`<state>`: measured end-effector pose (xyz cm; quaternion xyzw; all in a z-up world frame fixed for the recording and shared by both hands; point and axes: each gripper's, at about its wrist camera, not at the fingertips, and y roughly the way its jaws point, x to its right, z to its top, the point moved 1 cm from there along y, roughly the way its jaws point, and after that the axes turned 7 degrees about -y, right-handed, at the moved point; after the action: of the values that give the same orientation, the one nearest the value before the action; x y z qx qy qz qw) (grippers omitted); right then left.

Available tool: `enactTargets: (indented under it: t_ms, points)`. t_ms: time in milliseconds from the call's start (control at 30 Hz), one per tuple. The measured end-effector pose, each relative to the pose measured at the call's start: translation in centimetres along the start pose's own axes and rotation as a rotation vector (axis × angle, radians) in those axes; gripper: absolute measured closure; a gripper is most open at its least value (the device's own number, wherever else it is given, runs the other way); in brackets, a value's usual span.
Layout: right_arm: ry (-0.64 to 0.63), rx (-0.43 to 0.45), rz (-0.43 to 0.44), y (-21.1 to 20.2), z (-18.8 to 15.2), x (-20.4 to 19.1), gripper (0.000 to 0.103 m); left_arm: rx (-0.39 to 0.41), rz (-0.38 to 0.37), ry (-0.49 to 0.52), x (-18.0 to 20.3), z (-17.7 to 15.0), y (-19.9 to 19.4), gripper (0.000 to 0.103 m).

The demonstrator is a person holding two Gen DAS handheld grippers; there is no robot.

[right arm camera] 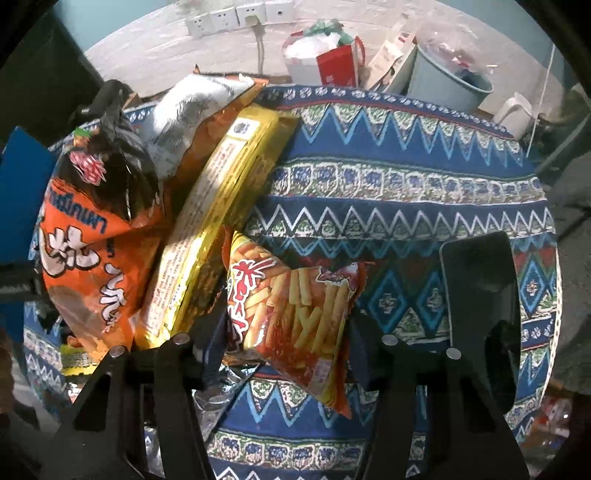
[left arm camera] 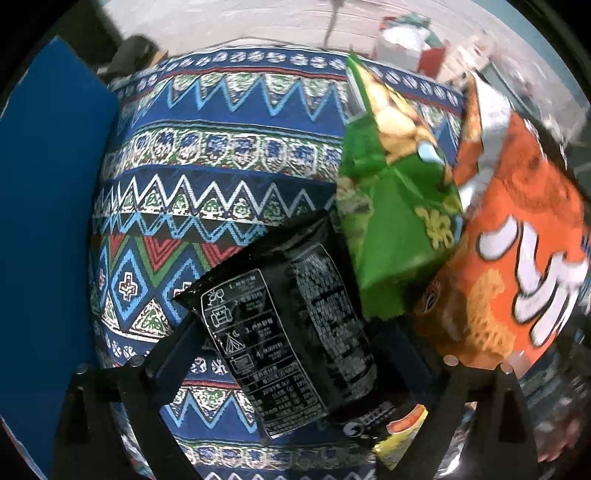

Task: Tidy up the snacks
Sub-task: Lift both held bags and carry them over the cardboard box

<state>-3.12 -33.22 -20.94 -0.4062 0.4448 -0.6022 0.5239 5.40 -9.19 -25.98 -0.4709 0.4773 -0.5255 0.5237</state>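
Nearest us in the left wrist view, our left gripper (left arm camera: 291, 354) has its fingers (left arm camera: 173, 354) closed on a black snack bag (left arm camera: 280, 332), which lies back-side up with white print and tilts across the patterned cloth (left arm camera: 221, 155) covering the bench. A yellow packet (left arm camera: 400, 439) peeks out from under the black bag's lower corner. Just beyond it, a green bag (left arm camera: 395, 206) stands tilted with its lower edge touching the black bag, and an orange bag (left arm camera: 517, 258) leans against the green one on the right. A blue panel (left arm camera: 48, 221) runs along the left edge of the bench. In the right wrist view, our right gripper (right arm camera: 288, 332) has its fingers (right arm camera: 362, 350) on either side of a red bag of potato sticks (right arm camera: 295, 317), apparently clamped on it, though their tips are partly hidden by it. Left of it a long gold packet (right arm camera: 218, 229) lies diagonally, touching an orange bag with white lettering (right arm camera: 88, 258), with a white and orange bag (right arm camera: 195, 107) behind them. A black flat object (right arm camera: 480, 280) rests on the cloth to the right. Farther back, past the bench, we see a red and white gift bag (right arm camera: 332, 62), a grey bucket (right arm camera: 443, 81) and wall sockets (right arm camera: 240, 14).
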Motion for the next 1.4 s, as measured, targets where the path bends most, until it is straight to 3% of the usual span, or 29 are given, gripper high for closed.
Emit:
enactTargets:
  t_ms: [67,133,167,267,667,1100,1400]
  points:
    - [0.002,0.012,0.000,-0.7,0.0,-0.2,0.048,0.018,0.024,0.037,0.4,-0.4,0.1,0.012]
    - [0.002,0.026,-0.003,-1.6,0.0,-0.5,0.048,0.046,0.046,0.058,0.5,-1.0,-0.3,0.023]
    - [0.000,0.033,-0.004,-2.0,0.0,-0.4,0.048,0.055,0.045,0.067,0.5,-1.1,-0.5,0.035]
    - [-0.007,0.060,-0.008,-2.7,0.1,-0.6,0.048,0.048,0.010,0.083,0.3,-1.8,-1.1,0.041]
    - [-0.025,0.147,-0.018,-6.9,0.4,-1.4,0.048,0.101,-0.011,0.116,-3.8,-3.7,-4.8,0.041]
    - [-0.041,0.238,-0.021,-11.1,1.1,-2.8,0.048,0.263,-0.008,0.164,-4.6,-5.4,-12.3,0.041]
    - [-0.098,0.293,0.002,-13.3,1.8,-6.1,0.048,0.365,-0.003,0.195,-6.1,-5.9,-16.1,0.041]
